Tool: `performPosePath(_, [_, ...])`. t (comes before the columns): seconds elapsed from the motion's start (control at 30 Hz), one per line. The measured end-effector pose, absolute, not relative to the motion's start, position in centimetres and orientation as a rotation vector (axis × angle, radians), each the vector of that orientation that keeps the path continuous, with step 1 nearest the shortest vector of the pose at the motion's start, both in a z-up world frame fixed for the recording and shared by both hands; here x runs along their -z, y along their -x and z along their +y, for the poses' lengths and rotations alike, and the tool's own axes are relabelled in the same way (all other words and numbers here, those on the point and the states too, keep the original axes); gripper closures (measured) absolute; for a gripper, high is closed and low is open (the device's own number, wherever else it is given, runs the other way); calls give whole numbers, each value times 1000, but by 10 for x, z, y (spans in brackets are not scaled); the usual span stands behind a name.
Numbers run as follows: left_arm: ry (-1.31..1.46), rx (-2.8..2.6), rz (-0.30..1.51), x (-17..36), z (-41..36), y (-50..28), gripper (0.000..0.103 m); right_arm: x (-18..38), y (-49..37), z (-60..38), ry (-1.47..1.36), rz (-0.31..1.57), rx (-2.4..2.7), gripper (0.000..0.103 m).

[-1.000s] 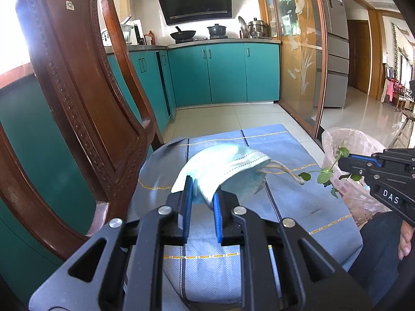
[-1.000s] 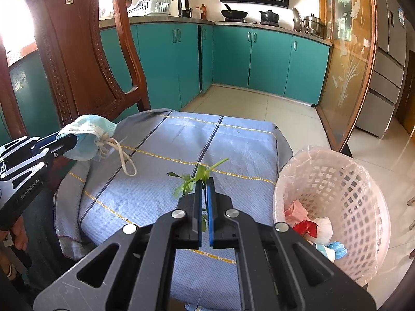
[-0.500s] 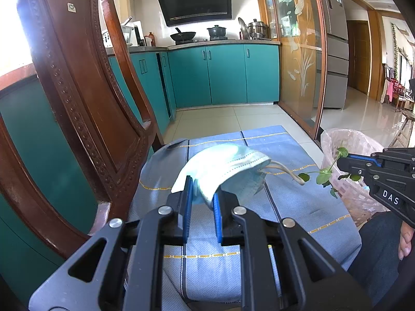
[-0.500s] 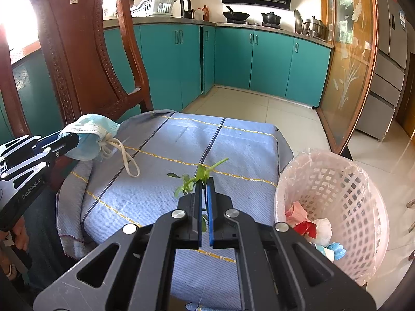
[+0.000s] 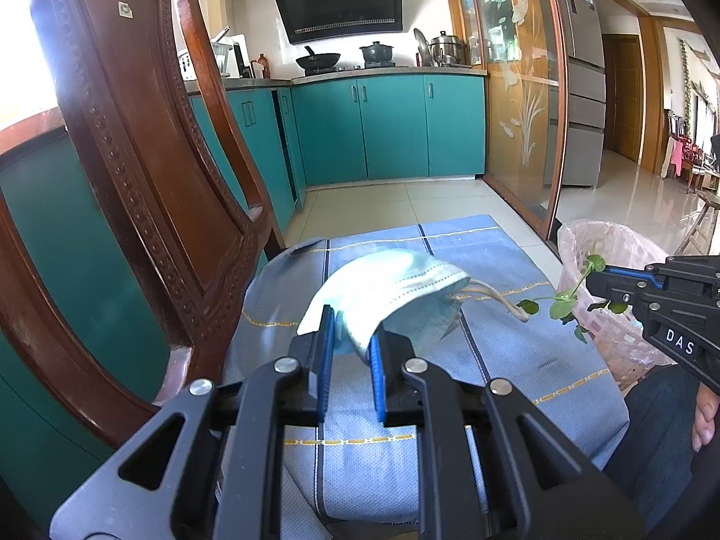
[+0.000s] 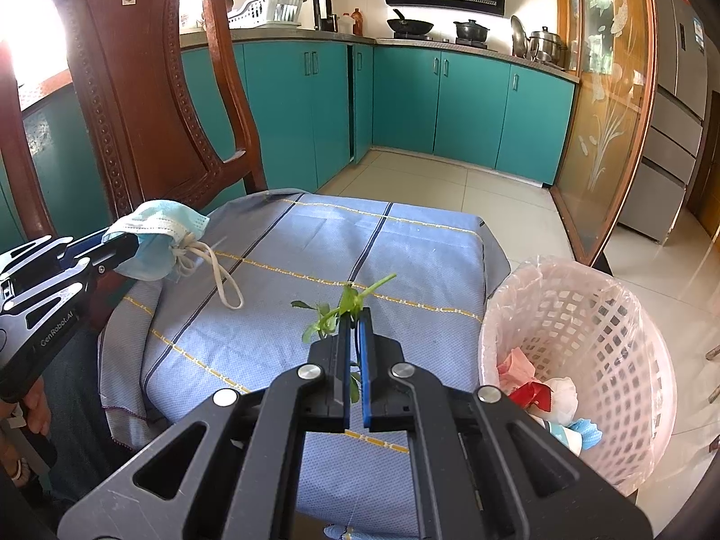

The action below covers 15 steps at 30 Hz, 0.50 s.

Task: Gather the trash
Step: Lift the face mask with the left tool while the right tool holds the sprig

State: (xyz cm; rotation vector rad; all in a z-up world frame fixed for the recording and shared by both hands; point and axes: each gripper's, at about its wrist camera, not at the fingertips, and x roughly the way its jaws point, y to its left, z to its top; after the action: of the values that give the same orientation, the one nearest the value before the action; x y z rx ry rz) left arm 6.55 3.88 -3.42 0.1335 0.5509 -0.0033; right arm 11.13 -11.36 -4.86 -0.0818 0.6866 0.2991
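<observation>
Big picture first: a tabletop [image 6: 288, 270] under a blue checked cloth, a carved wooden chair [image 5: 148, 171] tight against its left side, teal kitchen cabinets [image 6: 468, 108] behind. The right wrist view gives us what the left cannot: straight down into the pink waste basket [image 6: 630, 315] on the floor just beside the tabletop's right edge, with crumpled pink, red, white and blue scraps lying in it. From the left wrist view only its rim and lined wall [image 5: 598, 247] show, the contents hidden.

Now the held pieces. The left gripper [image 5: 351, 337] is clamped on a light-blue face mask [image 5: 391, 288], lifted clear of the cloth; the mask is folded over, long axis running away from the fingers toward the right, its white ear loop [image 5: 499, 299] trailing off that far end and drooping. The side-on look from the right wrist view confirms it: mask [image 6: 157, 238] bunched at the fingertips, loop [image 6: 220, 279] hanging down to the cloth.

The right gripper [image 6: 355, 319] is pressed together on a thin green sprig [image 6: 346, 306], stem angled up and to the right, leaves spreading left, held over the cloth's near-right area, short of the basket
</observation>
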Motion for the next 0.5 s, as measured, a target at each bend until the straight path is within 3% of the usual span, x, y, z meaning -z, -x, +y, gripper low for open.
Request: performPosePath(0.5, [-137,-6,570,38,36,-73,87,50,-115,-124,57,687,-304,99])
